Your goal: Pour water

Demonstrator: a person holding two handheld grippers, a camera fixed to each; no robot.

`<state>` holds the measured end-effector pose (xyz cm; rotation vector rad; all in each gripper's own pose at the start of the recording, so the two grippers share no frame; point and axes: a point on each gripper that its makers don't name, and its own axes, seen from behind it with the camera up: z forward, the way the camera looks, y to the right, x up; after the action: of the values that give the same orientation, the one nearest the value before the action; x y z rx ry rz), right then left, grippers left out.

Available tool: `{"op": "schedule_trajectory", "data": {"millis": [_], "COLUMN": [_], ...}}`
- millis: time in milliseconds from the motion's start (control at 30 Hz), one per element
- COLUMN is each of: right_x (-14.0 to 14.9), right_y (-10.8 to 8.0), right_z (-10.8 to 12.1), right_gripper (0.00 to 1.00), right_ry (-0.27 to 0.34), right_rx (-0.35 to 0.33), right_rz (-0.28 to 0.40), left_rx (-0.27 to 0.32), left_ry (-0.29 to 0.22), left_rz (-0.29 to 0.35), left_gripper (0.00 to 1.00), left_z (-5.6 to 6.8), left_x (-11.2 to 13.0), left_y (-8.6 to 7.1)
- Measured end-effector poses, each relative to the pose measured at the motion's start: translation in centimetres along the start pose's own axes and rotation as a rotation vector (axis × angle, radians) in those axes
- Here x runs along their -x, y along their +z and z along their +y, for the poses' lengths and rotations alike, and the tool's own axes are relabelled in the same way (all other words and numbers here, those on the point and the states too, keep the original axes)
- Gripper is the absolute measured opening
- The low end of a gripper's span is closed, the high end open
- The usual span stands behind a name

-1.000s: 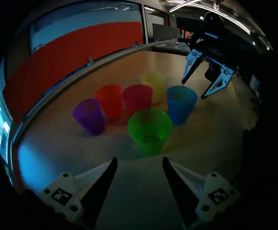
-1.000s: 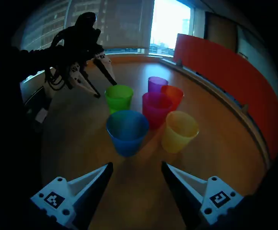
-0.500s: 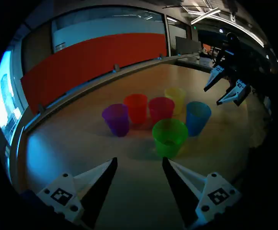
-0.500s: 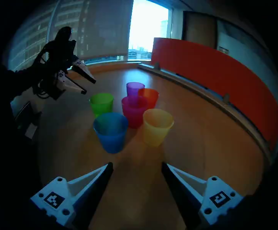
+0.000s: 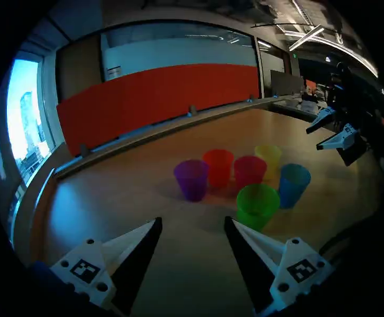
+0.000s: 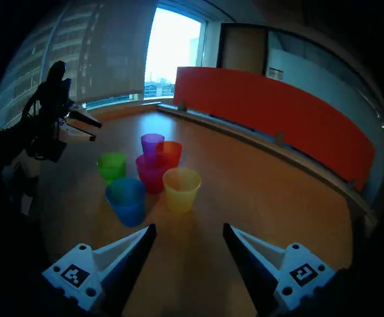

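Several coloured plastic cups stand clustered on a wooden table. In the left gripper view a green cup is nearest, with blue, magenta, yellow, orange and purple around it. My left gripper is open and empty, short of the green cup. In the right gripper view the blue cup and yellow cup are nearest; my right gripper is open and empty in front of them. Each gripper appears far off in the other view: the right gripper, the left gripper.
A long red panel runs along the table's far edge, also in the right gripper view as a red panel. Bright windows lie beyond. Bare table surface stretches to the right of the cups.
Both grippers have drawn back from the cups, which now look smaller and farther away. Each view has swung sideways, shifting the cluster off-centre. Both stay open.
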<state>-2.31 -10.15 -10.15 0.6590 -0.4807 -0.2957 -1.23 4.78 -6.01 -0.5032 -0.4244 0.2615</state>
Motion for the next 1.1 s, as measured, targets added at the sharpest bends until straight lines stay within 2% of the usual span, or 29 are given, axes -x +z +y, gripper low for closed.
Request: {"op": "schedule_trajectory", "data": {"millis": [200, 367, 700, 1000, 1100], "right_x": [-1.4, -2.7, -4.6, -4.7, -4.5], "right_y": [-0.1, -0.3, -0.4, -0.5, -0.7], "right_z": [1.1, 1.9, 4.2, 6.3, 7.0], "right_gripper": [0.98, 0.98, 0.98, 0.98, 0.98], "right_ry": [0.026, 0.054, 0.098, 0.142, 0.155], "right_rx": [0.073, 0.125, 0.261, 0.38, 0.421], "right_rz": [0.057, 0.118, 0.233, 0.302, 0.319], "left_rx": [-0.042, -0.093, -0.174, -0.256, -0.264], "left_ry": [-0.03, -0.051, -0.13, -0.205, -0.221], "left_rz": [0.056, 0.098, 0.193, 0.291, 0.309], "left_gripper": [0.86, 0.86, 0.86, 0.87, 0.86], "left_z": [-0.5, -1.7, -3.5, -5.2, -5.2], "left_x": [-1.0, -1.8, -2.7, -4.0, -4.0], "left_y": [-0.3, -0.9, -1.6, -2.2, -2.1]}}
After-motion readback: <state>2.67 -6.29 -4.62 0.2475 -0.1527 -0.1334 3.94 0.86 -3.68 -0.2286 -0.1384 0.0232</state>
